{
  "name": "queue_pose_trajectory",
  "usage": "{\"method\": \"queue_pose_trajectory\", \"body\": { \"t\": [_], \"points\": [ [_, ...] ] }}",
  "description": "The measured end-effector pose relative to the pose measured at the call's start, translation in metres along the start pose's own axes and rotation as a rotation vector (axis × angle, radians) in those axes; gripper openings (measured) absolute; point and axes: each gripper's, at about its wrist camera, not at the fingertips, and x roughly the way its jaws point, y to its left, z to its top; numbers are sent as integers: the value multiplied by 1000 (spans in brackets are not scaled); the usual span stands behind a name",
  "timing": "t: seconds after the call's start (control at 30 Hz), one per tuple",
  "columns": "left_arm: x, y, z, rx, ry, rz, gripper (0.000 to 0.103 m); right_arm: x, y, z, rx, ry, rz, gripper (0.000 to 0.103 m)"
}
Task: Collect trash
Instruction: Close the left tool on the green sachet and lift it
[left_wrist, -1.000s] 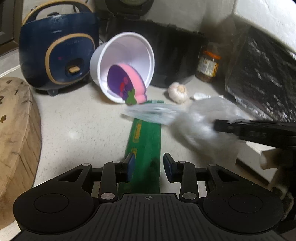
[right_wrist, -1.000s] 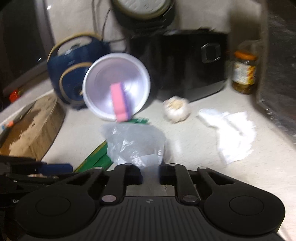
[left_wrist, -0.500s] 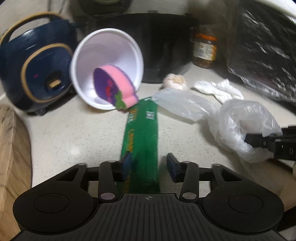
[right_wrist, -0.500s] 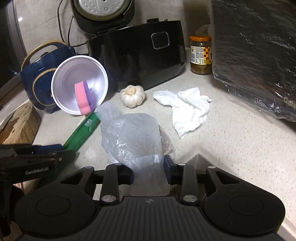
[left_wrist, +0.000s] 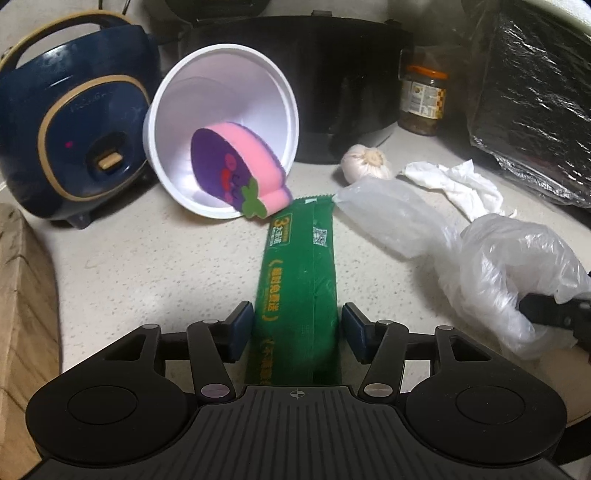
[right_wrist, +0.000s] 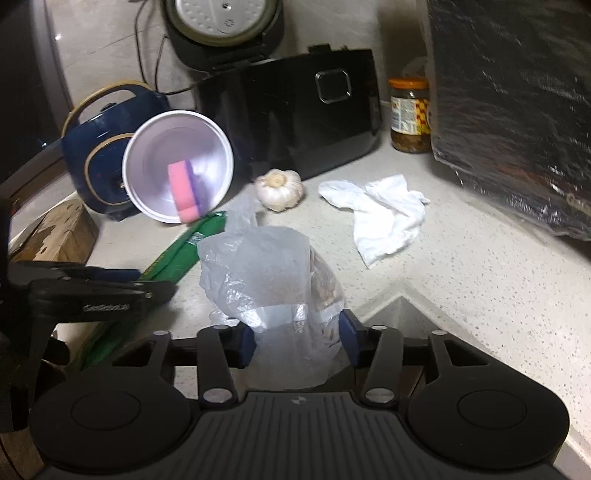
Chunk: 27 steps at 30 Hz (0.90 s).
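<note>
A long green wrapper (left_wrist: 299, 280) lies on the speckled counter and runs between the fingers of my left gripper (left_wrist: 295, 328), which is open around its near end. A clear plastic bag (right_wrist: 266, 280) sits between the fingers of my right gripper (right_wrist: 297, 339), whose jaws stand apart; the bag also shows in the left wrist view (left_wrist: 491, 273). A crumpled white tissue (right_wrist: 384, 214) lies on the counter to the right. A white cup (left_wrist: 225, 133) lies on its side with a pink and purple sponge (left_wrist: 240, 173) in it.
A navy rice cooker (left_wrist: 74, 122), a black appliance (right_wrist: 295, 107), a jar (right_wrist: 410, 114) and a foil-wrapped dark box (right_wrist: 517, 110) line the back. A garlic bulb (right_wrist: 280, 188) lies by the cup. A wooden block (left_wrist: 22, 314) stands at left. The counter edge notches in at lower right.
My right gripper's jaws have spread wider around the bag, which has come down onto the counter. My left gripper has opened wider and stayed over the green wrapper.
</note>
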Motion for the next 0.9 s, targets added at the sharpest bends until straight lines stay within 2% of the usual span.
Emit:
{"method": "queue_pose_trajectory", "body": {
  "t": [0.1,0.17,0.27,0.33,0.5,0.9],
  "points": [
    [-4,-7,-3,9,10,-7,58,-4,9,-1,-57,-24,-31,49],
    [-5,-11,-5,21,3,-13,56,-8,12,-2,-80,-60,-51,53],
    [-6,-10,-6,0,-3,-13,43,-15,14,-2,-103,-112,-80,60],
    [-7,-7,-6,-34,-2,-19,40,-20,16,-2,-116,-142,-101,63],
    [-12,-4,-10,-66,-17,-34,39,-27,21,3,-143,-183,-111,65],
    [-59,-5,-12,-141,-95,-154,39,-9,18,19,-198,-136,-72,65]
  ]
}}
